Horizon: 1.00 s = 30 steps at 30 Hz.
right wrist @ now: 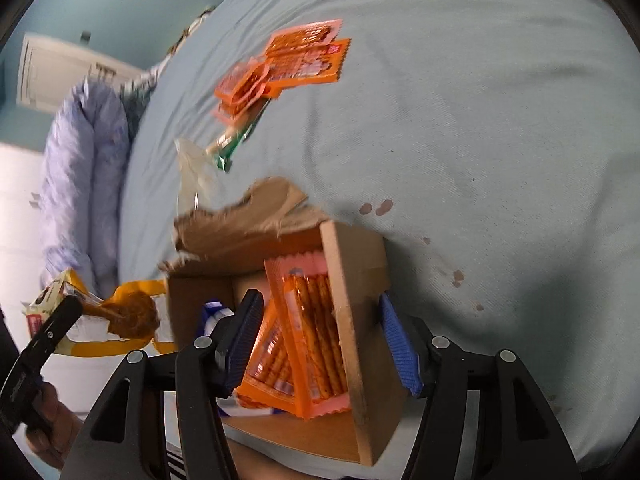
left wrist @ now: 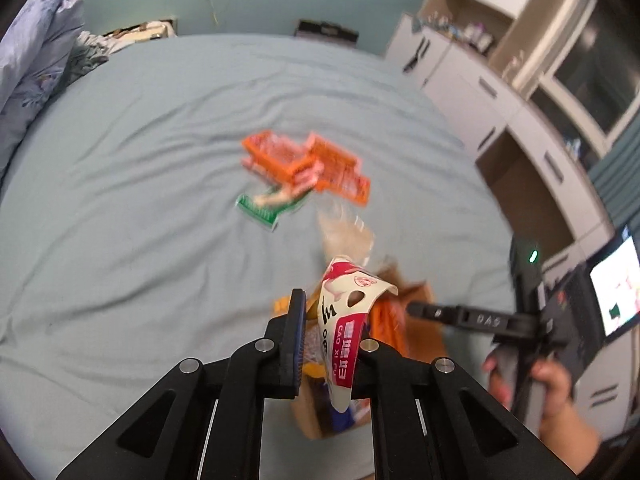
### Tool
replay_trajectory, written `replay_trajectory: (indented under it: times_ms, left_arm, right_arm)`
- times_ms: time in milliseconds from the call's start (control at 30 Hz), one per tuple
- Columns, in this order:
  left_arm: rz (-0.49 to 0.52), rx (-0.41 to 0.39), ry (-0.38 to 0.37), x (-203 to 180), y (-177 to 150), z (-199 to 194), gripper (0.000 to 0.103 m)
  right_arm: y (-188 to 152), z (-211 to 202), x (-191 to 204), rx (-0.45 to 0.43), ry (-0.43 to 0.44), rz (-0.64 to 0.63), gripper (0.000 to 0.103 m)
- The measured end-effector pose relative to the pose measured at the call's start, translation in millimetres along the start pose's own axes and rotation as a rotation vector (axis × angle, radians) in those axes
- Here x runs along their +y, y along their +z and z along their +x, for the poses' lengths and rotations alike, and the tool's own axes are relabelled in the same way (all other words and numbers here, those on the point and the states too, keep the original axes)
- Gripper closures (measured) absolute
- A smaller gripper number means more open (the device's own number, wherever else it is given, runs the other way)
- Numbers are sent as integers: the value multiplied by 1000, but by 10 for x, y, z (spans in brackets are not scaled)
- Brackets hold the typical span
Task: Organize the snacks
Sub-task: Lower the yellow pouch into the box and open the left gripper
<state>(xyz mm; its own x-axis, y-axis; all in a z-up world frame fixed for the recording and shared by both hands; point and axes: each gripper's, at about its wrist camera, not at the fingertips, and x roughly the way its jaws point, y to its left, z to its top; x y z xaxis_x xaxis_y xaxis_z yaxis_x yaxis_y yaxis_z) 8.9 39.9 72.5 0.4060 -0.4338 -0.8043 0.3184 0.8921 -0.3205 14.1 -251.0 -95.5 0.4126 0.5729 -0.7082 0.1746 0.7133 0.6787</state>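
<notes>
Left gripper (left wrist: 326,344) clamps a light, crinkly snack pouch (left wrist: 346,320) by its flat edge above the cardboard box (right wrist: 352,320), right gripper (right wrist: 320,344) spread wide straddling the box wall, more thin slippery orange packets (right wrist: 296,60) loose on the bed (right wrist: 480,120) beyond.

A home bedroom: a sheeted bed (left wrist: 160,160), duvet (left wrist: 36,52) and white cupboards (left wrist: 492,92).

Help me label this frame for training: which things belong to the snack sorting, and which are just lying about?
Part of the job:
- white and red snack packet in the left gripper
- cardboard box, straddled by the right gripper
- orange packets in the box
- orange packets on the bed
- green packet

Lying about:
- duvet
- cabinets
</notes>
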Motion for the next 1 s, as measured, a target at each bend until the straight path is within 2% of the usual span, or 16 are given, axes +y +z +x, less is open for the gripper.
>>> replay_trajectory:
  times_ms: [100, 200, 267, 333, 433, 500, 533, 600, 633, 700, 767, 867, 1000]
  left_arm:
    - [1, -85, -46, 20, 43, -212, 93]
    - [-6, -114, -190, 95, -20, -263, 94]
    - [4, -104, -266, 113, -51, -127, 94]
    - [1, -61, -283, 99, -75, 115, 94]
    - [-21, 51, -168, 96, -146, 687, 92]
    - [-17, 164, -43, 112, -203, 1071, 67]
    - [9, 214, 18, 120, -213, 1215, 66]
    - [40, 236, 62, 159, -187, 1304, 61]
    - [37, 217, 86, 192, -149, 1267, 58]
    - [10, 151, 110, 261, -63, 1114, 34]
    - [-29, 46, 119, 347, 18, 902, 21]
    - [-72, -73, 226, 485, 91, 659, 20]
    - [-102, -96, 320, 649, 132, 575, 19]
  right_arm:
    - [60, -123, -100, -56, 36, 46, 43]
    - [130, -411, -161, -188, 36, 35, 43]
    - [165, -527, -209, -248, 34, 46, 43]
    - [243, -603, -341, -273, 45, 82, 43]
    - [328, -607, -462, -271, 48, 116, 43]
    - [395, -602, -536, -265, 40, 128, 43]
    - [400, -590, -521, -262, 34, 129, 43]
    - [426, -540, -472, -248, 23, 125, 43]
    - [419, -538, -469, -243, 21, 121, 43]
    - [397, -556, -387, -241, 7, 110, 43]
    - [394, -565, -346, -242, -13, 95, 43]
    - [362, -509, -167, -249, -55, 77, 43]
    - [411, -405, 13, -224, -88, 38, 43]
